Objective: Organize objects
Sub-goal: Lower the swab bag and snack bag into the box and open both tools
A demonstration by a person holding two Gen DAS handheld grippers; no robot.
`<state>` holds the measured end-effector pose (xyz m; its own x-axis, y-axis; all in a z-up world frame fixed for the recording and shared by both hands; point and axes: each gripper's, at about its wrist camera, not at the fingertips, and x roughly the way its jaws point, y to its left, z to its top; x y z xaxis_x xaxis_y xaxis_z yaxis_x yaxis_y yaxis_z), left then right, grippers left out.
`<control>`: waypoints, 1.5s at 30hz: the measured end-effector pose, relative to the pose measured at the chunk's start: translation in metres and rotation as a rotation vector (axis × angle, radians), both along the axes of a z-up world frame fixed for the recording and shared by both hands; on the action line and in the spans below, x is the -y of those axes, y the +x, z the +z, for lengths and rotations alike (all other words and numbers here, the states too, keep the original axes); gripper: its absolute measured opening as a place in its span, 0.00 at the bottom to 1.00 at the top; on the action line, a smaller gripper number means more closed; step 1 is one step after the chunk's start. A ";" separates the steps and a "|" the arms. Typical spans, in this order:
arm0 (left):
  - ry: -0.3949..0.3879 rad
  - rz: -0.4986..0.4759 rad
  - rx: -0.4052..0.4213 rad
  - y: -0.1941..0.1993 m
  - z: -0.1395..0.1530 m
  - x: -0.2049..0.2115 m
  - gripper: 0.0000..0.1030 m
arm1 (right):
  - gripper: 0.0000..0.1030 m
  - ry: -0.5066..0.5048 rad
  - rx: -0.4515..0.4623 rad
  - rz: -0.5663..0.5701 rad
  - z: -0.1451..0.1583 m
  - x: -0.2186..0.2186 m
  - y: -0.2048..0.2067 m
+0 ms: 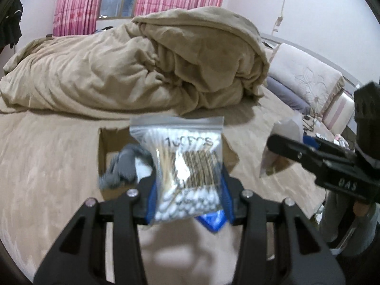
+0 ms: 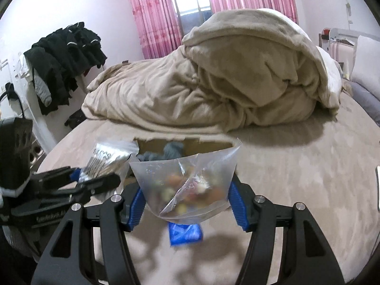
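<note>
My left gripper (image 1: 188, 197) is shut on a clear zip bag of cotton swabs (image 1: 185, 166) and holds it above the bed. My right gripper (image 2: 186, 201) is shut on a clear bag of small coloured pieces (image 2: 187, 185). An open cardboard box (image 1: 111, 142) lies on the bed just beyond both bags, with a grey cloth (image 1: 123, 166) inside; the box also shows in the right wrist view (image 2: 206, 146). A blue packet (image 2: 185, 234) lies on the bed under the right gripper. The right gripper shows at the right of the left wrist view (image 1: 292, 152), and the left gripper at the left of the right wrist view (image 2: 99, 180).
A heaped beige duvet (image 1: 166, 66) fills the back of the bed (image 2: 296, 178). Pillows (image 1: 306, 76) and small clutter lie at the right. Dark clothes (image 2: 64, 54) hang at the left wall. Pink curtains (image 2: 152, 16) frame a window.
</note>
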<state>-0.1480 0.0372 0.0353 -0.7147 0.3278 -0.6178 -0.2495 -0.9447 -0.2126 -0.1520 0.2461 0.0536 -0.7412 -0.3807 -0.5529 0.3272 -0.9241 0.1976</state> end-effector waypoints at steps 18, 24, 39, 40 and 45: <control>-0.077 0.084 0.096 -0.115 -0.069 0.039 0.44 | 0.67 0.037 0.162 -0.027 -0.080 0.035 -0.135; -0.082 0.101 0.149 -0.121 -0.079 0.046 0.48 | 0.72 0.035 0.194 -0.036 -0.094 0.037 -0.142; -0.035 0.124 0.027 -0.045 -0.004 0.053 0.86 | 0.87 -0.019 0.042 -0.084 -0.026 0.017 -0.082; -0.035 0.121 0.021 -0.039 0.000 0.053 0.86 | 0.87 -0.019 0.038 -0.084 -0.021 0.016 -0.078; -0.031 0.112 -0.028 0.002 0.028 0.054 0.86 | 0.87 -0.033 0.016 -0.090 0.000 0.011 -0.047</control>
<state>-0.1458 -0.0167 0.0634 -0.7627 0.2263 -0.6058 -0.1475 -0.9730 -0.1778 -0.1994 0.2350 0.0535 -0.7644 -0.3316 -0.5529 0.2400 -0.9423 0.2333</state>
